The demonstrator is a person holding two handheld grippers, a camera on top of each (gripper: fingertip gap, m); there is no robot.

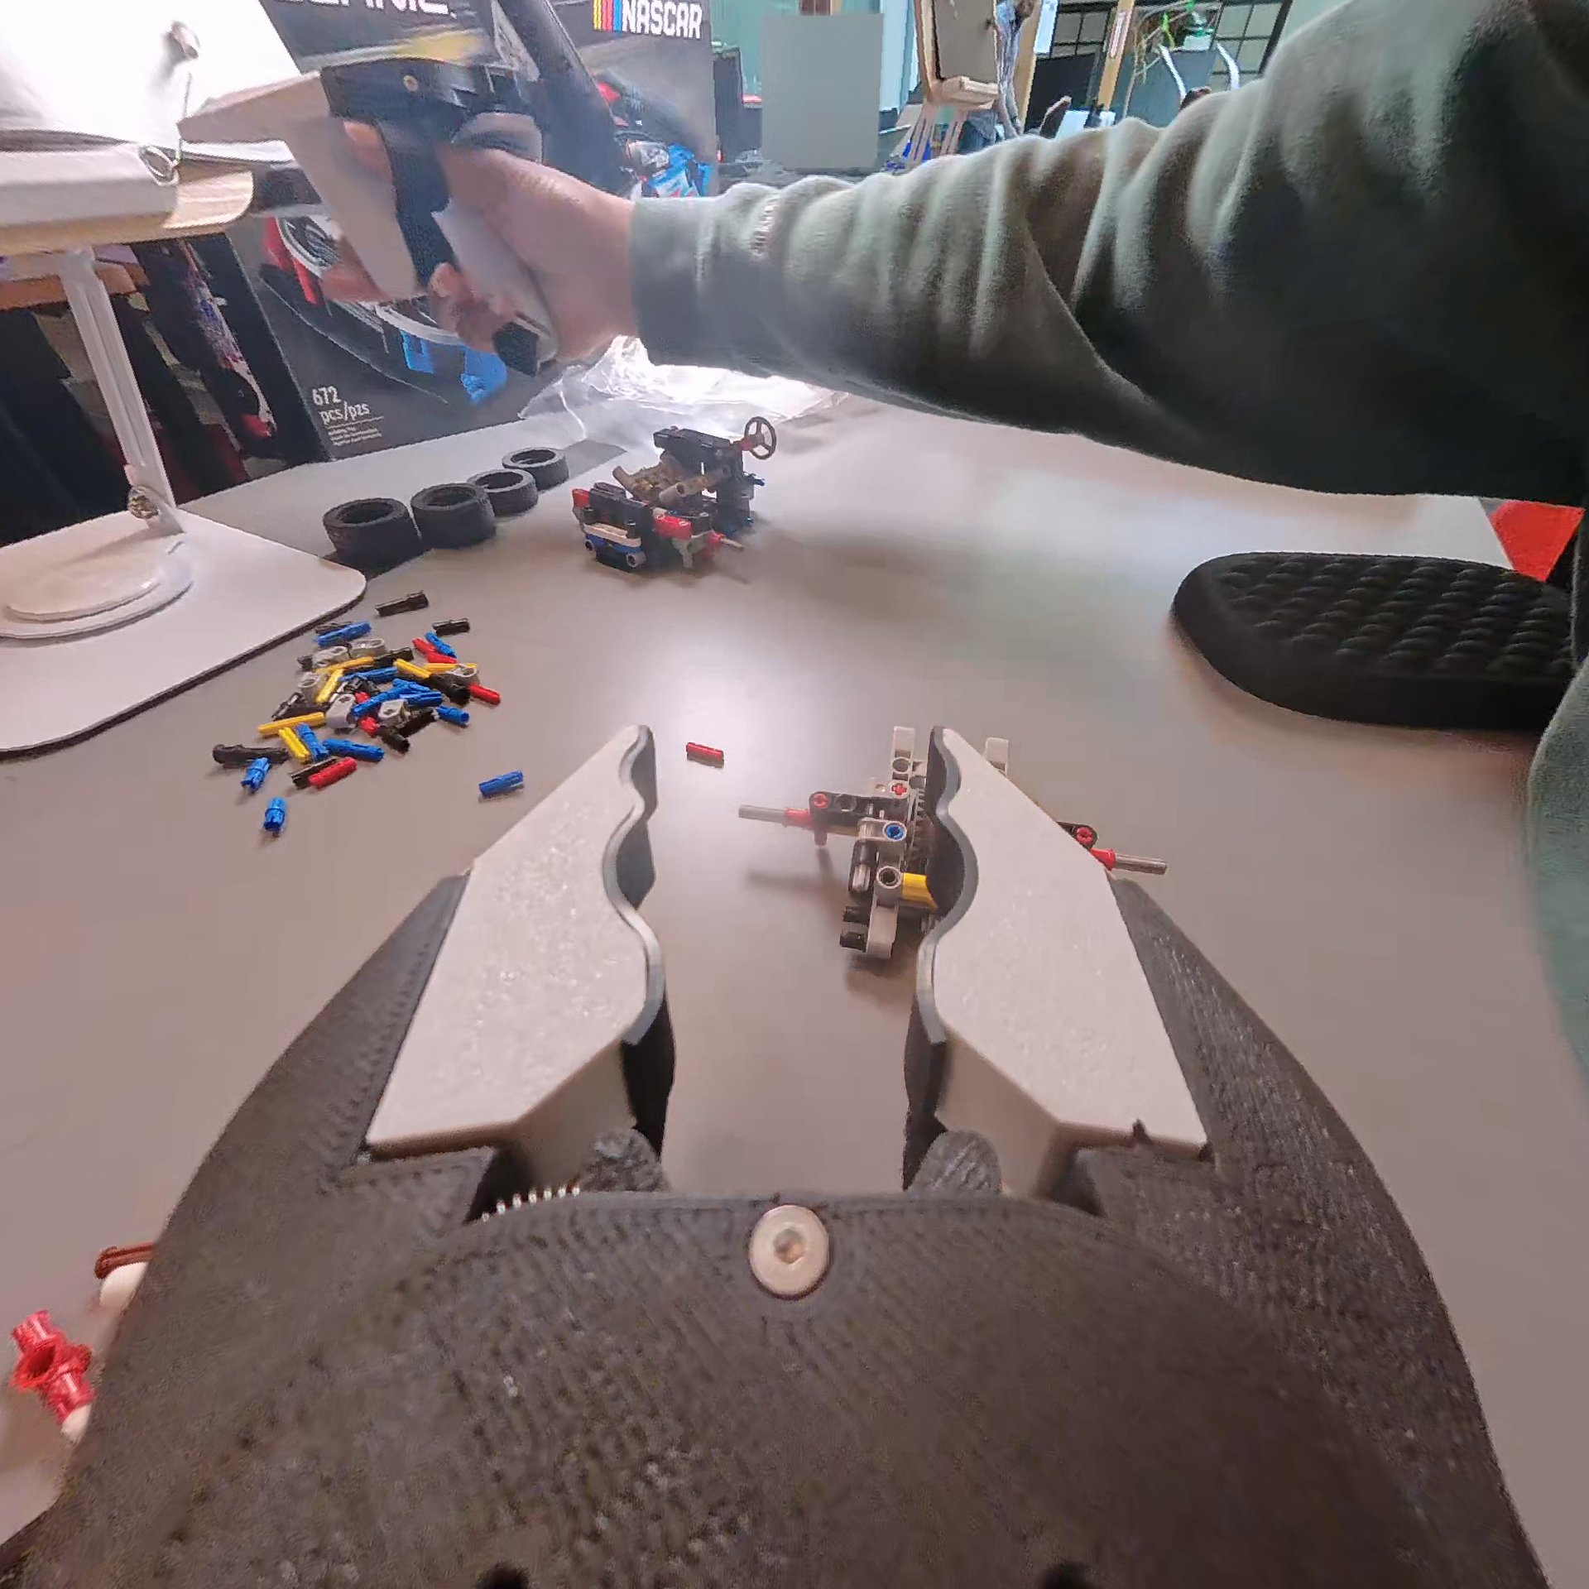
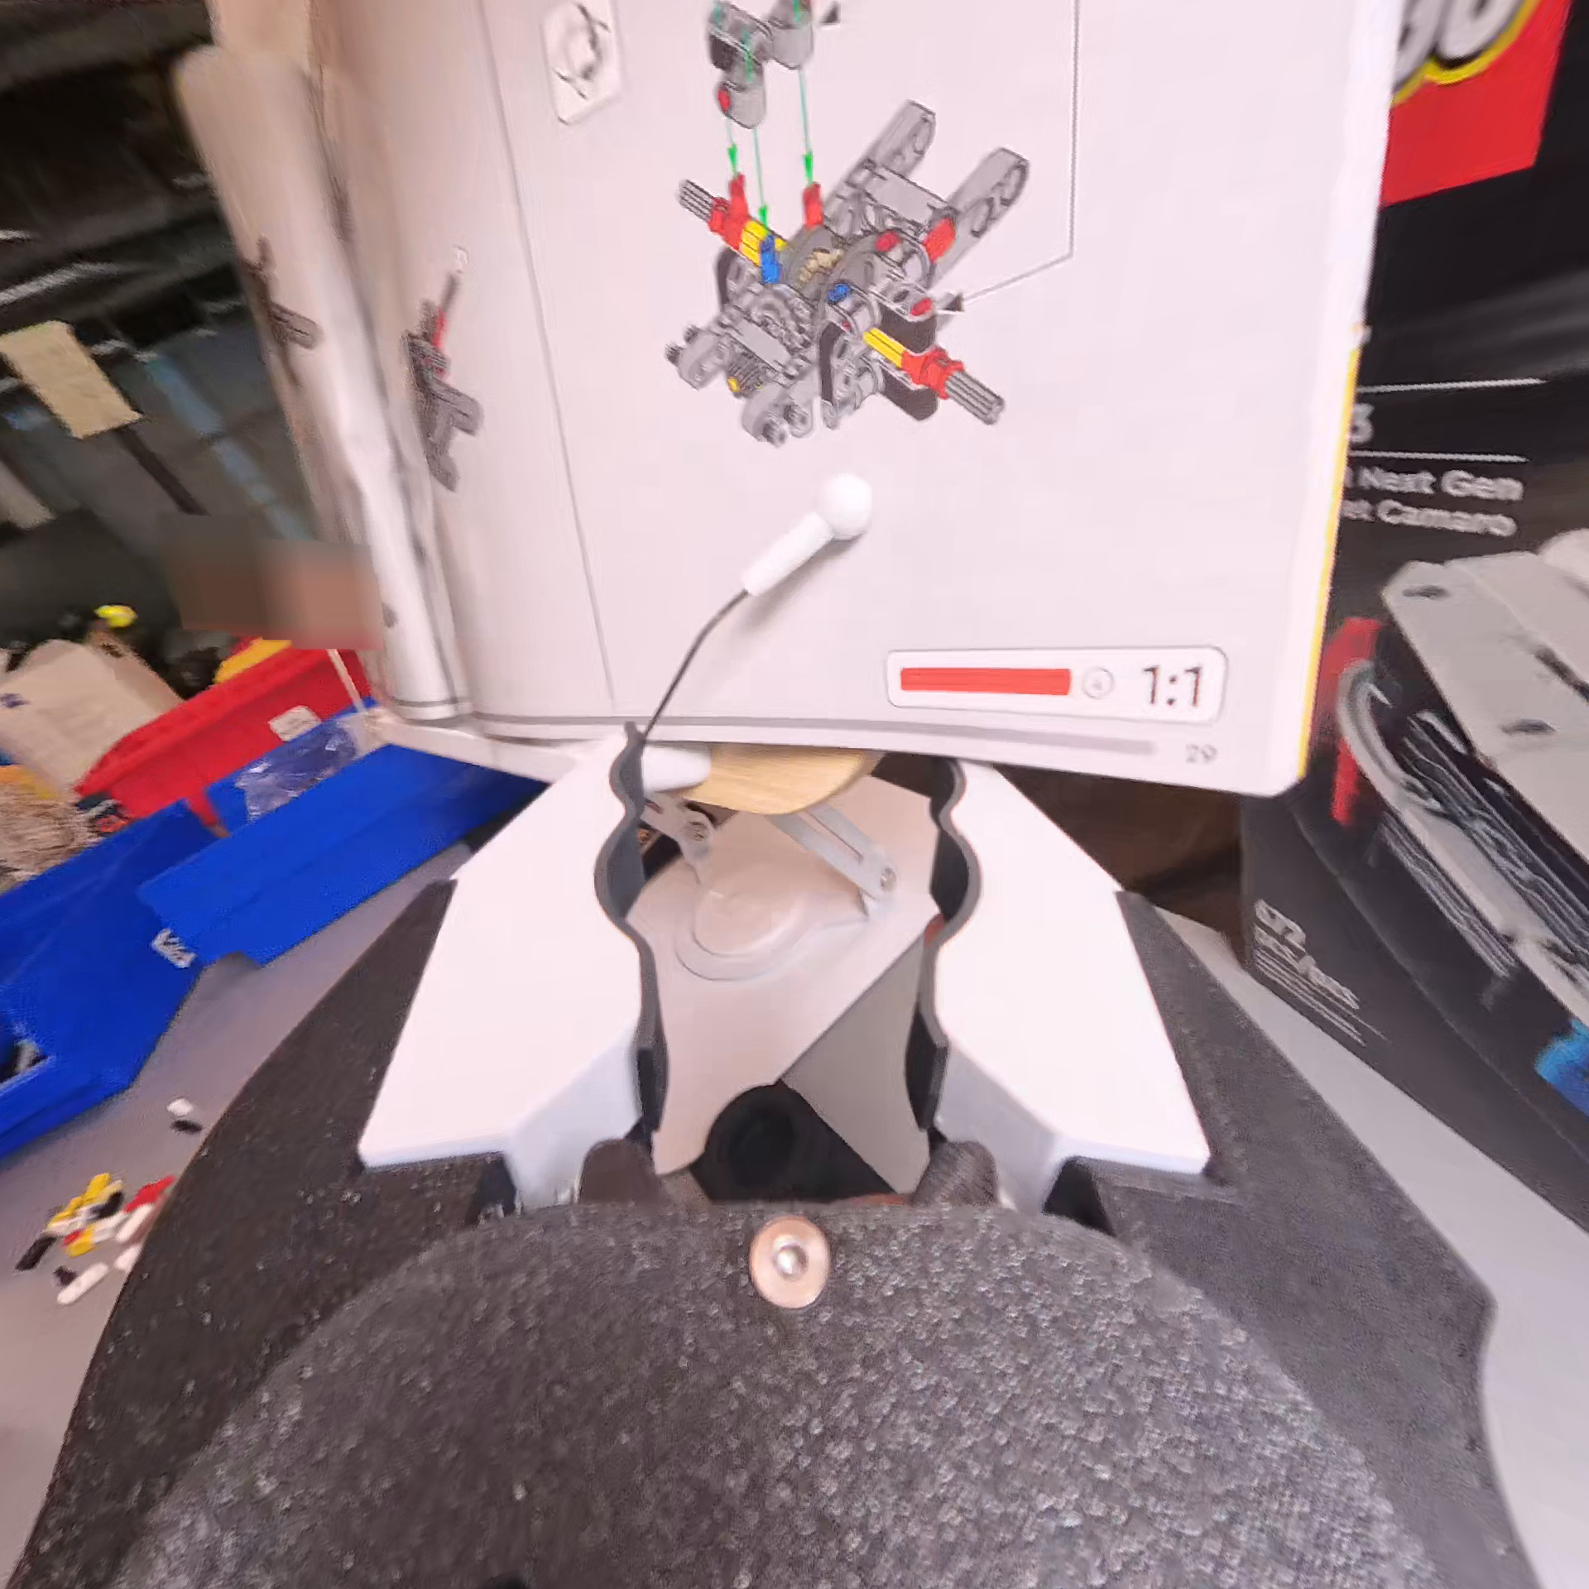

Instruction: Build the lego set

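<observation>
A: Where do you stand in the build?

B: You are checking the instructions, by my reading. Your right claw is raised to the manual page on its white stand, jaws apart and holding nothing.

A: And the left?

B: Your left claw hovers low over the worktop, released and empty. The small axle sub-assembly lies on the worktop just beside its right finger; I cannot tell whether they touch.

A: What does the next move call for?

B: Probably matching the printed drawing to that sub-assembly, then fetching a part from the loose pin pile to your left. The pins are tiny, so close on one squarely.

A: What does each view add?

B: Only the left view shows the larger chassis block, the four tyres and the single red pin. Only the right view shows the drawing itself, plus blue bins beyond the worktop.
</observation>
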